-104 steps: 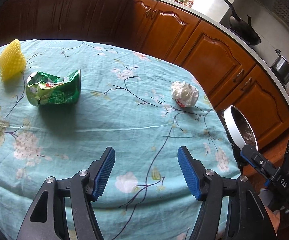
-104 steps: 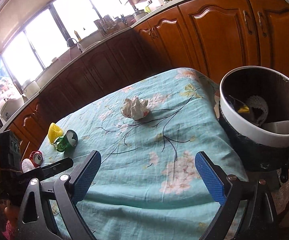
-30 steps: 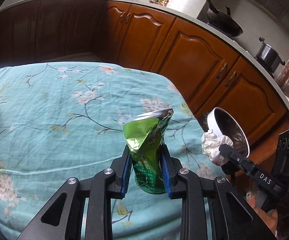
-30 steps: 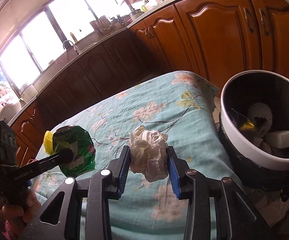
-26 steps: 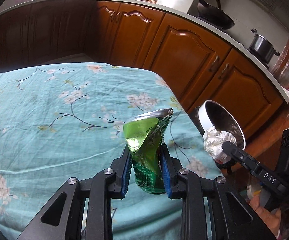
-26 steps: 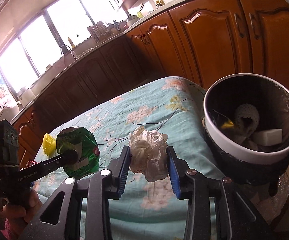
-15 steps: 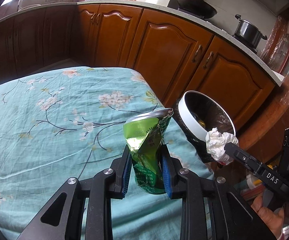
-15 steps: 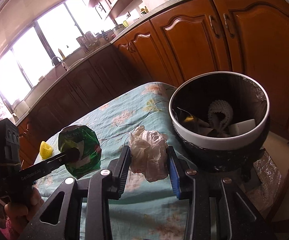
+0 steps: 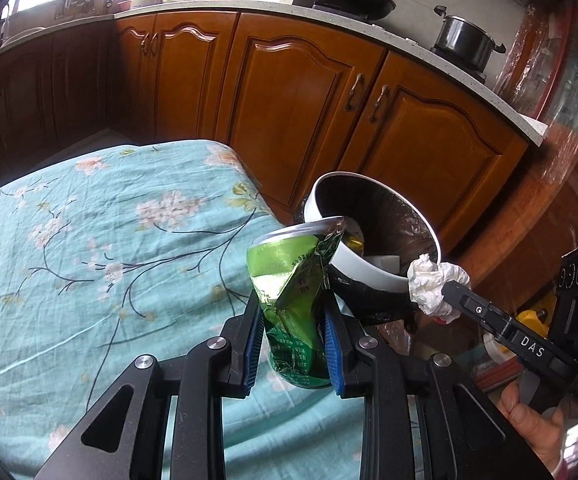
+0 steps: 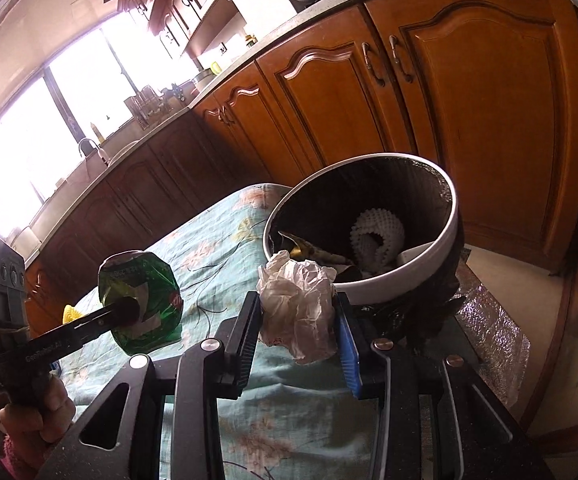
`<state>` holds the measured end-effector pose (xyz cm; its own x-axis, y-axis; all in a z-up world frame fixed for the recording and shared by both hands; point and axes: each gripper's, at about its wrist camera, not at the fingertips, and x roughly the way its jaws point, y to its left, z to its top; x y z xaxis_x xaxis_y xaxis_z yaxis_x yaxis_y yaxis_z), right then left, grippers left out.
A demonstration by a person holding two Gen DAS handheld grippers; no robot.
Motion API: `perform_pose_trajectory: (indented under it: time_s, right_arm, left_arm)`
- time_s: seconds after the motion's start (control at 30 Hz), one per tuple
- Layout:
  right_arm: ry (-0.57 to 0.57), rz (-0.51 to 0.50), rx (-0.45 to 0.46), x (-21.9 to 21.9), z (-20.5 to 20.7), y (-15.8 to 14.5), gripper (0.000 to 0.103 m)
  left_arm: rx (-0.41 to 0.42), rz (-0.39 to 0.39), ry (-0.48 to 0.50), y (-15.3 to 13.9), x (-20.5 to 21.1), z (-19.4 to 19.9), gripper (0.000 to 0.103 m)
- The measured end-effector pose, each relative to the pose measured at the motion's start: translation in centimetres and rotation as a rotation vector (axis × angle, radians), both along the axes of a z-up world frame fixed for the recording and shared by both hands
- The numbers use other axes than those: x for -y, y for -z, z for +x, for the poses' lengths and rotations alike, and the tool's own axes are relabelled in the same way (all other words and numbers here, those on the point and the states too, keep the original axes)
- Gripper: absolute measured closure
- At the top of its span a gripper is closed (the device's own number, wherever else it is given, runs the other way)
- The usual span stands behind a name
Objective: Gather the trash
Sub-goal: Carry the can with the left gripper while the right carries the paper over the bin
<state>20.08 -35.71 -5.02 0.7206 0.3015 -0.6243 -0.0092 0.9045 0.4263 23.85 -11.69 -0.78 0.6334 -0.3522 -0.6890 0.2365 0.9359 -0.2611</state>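
My left gripper (image 9: 293,340) is shut on a crushed green can (image 9: 295,300), held upright above the table's right end. The same green can (image 10: 141,300) shows in the right wrist view, at the left. My right gripper (image 10: 299,328) is shut on a crumpled white paper ball (image 10: 297,304). That paper ball (image 9: 435,286) sits close to the near rim of the trash bin (image 9: 363,272) in the left wrist view. The bin (image 10: 429,256), black with a white rim, stands just past the table end and holds a white foam net, a white block and dark scraps.
The table wears a teal flowered cloth (image 9: 89,264). A yellow foam net (image 10: 72,314) lies far back on it. Wooden kitchen cabinets (image 9: 301,100) run behind the bin, with a wok and a pot on the counter. A foil mat (image 10: 489,332) lies under the bin.
Both grippers have carried their loads toward the bin, which now looms larger and nearer in both views. Both grips are unchanged.
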Motion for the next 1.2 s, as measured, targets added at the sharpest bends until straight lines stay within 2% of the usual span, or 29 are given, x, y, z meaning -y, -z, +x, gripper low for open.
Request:
perform_pose_trajectory:
  time_s: [0.43,0.8,1.2]
  right_arm:
    - [0.059,-0.002,0.019,2.6,0.0,-0.3,0.066]
    - [0.078,-0.032,0.034,4.7,1.8,-1.2,0.066]
    - [0.045,-0.093,0.01,4.6,5.1,-1.2,0.066]
  left_arm:
    - [0.017,0.015,0.078,-0.6,3.4,1.7,0.077]
    - [0.052,0.018,0.119,-1.3,5.6,4.4,0.077]
    - [0.003,0.044,0.142,0.3,8.6,8.4,0.077]
